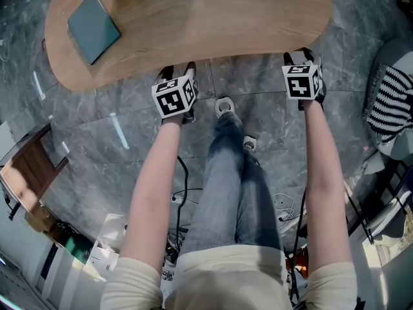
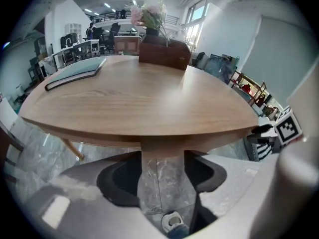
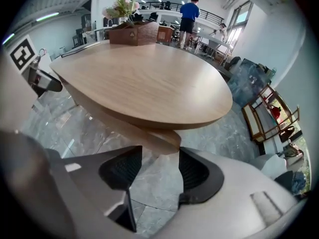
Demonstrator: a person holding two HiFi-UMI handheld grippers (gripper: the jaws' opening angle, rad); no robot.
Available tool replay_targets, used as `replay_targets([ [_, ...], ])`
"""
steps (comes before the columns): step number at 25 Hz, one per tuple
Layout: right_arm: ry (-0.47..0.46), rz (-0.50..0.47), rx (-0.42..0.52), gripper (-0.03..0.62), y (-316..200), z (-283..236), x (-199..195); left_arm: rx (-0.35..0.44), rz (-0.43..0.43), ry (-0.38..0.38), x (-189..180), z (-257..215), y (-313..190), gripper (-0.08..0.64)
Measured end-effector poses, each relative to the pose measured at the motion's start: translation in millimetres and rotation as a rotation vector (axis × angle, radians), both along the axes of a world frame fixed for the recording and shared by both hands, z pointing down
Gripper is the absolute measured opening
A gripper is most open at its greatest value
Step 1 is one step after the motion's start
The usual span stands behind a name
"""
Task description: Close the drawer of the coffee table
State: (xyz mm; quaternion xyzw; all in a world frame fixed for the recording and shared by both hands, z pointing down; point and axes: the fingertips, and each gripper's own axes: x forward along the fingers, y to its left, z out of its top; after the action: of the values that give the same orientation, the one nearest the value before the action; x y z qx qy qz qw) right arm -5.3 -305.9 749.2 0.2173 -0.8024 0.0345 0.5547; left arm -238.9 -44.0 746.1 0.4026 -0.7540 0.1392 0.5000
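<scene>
The oval wooden coffee table (image 1: 193, 18) fills the top of the head view. Both grippers are at its near edge, pointing steeply down. Under the top runs a wooden panel (image 3: 124, 121), apparently the drawer front; the head view hides it beneath the top. My left gripper (image 1: 179, 70) is open, and a strip of that panel (image 2: 162, 148) shows in the gap at the tips of my left gripper (image 2: 163, 158). My right gripper (image 1: 302, 55) is open too; in its own view my right gripper (image 3: 160, 152) has the panel's corner just beyond its tips. I cannot tell whether either touches the wood.
A grey-green book (image 1: 94, 28) lies on the table's left part, and a wooden box of flowers (image 3: 133, 33) stands at its far side. My legs and shoes (image 1: 224, 106) are between the arms. A striped cushion (image 1: 393, 102) is at right, cables (image 1: 287, 205) lie on the floor.
</scene>
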Motion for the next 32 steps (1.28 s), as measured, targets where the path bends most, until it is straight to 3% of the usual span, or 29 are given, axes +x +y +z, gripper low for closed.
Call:
replay_targets([
  [5,-0.094,0.001,-0.005,0.214,17,-29,1,0.063,-0.035,-0.043,18,-26,6,0.236],
  [13,-0.373,0.115,-0.052,0.013,54,-100,1,0.218,-0.032,-0.113,67,-88,3,0.046],
  [15,-0.437,0.116,-0.068,0.003,71,-123,3,0.256,-0.020,-0.121,84,-106,1,0.002],
  [22,-0.570,0.072,-0.112,0.003,140,-206,33,0.337,0.038,-0.122,154,-175,8,0.002],
  [32,-0.652,-0.022,-0.028,0.002,207,-326,106,0.425,0.130,-0.095,245,-288,33,0.002],
])
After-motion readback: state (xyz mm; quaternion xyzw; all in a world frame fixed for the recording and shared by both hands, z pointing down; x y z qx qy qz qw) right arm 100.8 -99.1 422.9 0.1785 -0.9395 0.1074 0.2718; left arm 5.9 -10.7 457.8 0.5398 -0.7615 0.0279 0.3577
